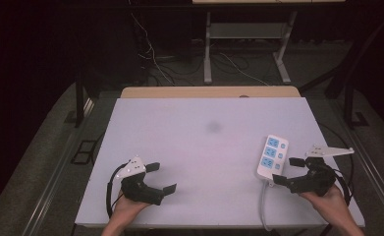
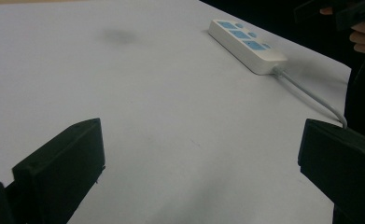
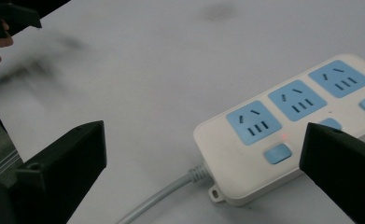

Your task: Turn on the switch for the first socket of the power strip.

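- One left gripper (image 1: 161, 178) rests at the near left of the white table (image 1: 199, 147), held in a hand; its two black jaws stand spread wide with bare tabletop between them, and nothing is pinched.
- In the left gripper view, the same spread jaws frame the table surface, with the power strip (image 2: 246, 44) far off toward the upper right.
- One faint dark smudge (image 1: 213, 127) marks the table near its middle.
- One white power strip (image 1: 273, 154) lies flat at the right of the table, well apart from the left gripper. It carries three blue sockets (image 3: 296, 98) in a row and blue switch buttons (image 3: 278, 153) beside them; no plug sits in any socket.
- One grey cord (image 1: 264, 206) runs from the strip's near end toward the table's front edge.
- One right gripper (image 1: 287, 171) sits just beside the strip's right side, jaws spread wide, pressing on nothing; the strip's near end lies between them in the right gripper view.
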`<state>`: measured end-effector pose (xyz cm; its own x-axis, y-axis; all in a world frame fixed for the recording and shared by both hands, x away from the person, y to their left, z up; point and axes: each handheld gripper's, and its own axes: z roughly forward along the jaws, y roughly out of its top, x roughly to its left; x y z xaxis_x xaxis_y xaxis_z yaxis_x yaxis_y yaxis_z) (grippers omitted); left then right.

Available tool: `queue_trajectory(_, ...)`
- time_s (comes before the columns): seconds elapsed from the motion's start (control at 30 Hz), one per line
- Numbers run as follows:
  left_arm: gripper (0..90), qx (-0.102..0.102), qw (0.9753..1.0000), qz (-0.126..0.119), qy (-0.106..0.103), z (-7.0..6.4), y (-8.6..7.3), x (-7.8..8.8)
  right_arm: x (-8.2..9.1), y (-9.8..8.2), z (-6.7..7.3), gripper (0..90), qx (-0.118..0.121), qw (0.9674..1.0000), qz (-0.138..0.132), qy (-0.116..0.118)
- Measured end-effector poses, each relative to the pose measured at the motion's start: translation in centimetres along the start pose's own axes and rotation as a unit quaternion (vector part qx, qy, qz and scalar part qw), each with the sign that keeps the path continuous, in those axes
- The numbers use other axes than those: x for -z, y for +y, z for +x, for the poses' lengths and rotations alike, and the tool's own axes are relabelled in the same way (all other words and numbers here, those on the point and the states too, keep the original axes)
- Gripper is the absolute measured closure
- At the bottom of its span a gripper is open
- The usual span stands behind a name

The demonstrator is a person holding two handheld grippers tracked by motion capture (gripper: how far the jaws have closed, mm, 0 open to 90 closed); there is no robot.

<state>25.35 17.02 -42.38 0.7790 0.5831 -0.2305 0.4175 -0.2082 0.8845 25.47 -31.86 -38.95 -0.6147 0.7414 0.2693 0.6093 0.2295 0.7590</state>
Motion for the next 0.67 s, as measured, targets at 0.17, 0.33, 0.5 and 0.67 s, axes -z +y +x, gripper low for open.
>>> queue_trajectory(0.17, 0.0, 0.000, 1.0000, 0.000, 0.000, 0.1, 0.0, 0.0, -0.6, -1.4, 0.6, 0.2, 0.005, 0.9999, -0.009, 0.007)
queue_trajectory(0.33, 0.0, -0.001, 1.0000, 0.000, 0.000, 0.1, 0.0, 0.1, -1.0, -2.7, 0.9, 0.2, -0.001, 0.9998, -0.016, 0.013)
queue_trajectory(0.5, 0.0, -0.001, 1.0000, 0.000, 0.000, 0.0, 0.0, 0.0, -1.5, -3.6, 1.1, 0.2, -0.003, 0.9998, -0.011, 0.019)
queue_trajectory(0.67, 0.0, -0.001, 1.0000, 0.000, 0.000, 0.1, 0.0, 0.1, -1.6, -4.0, 1.3, 0.2, 0.000, 0.9997, -0.010, 0.022)
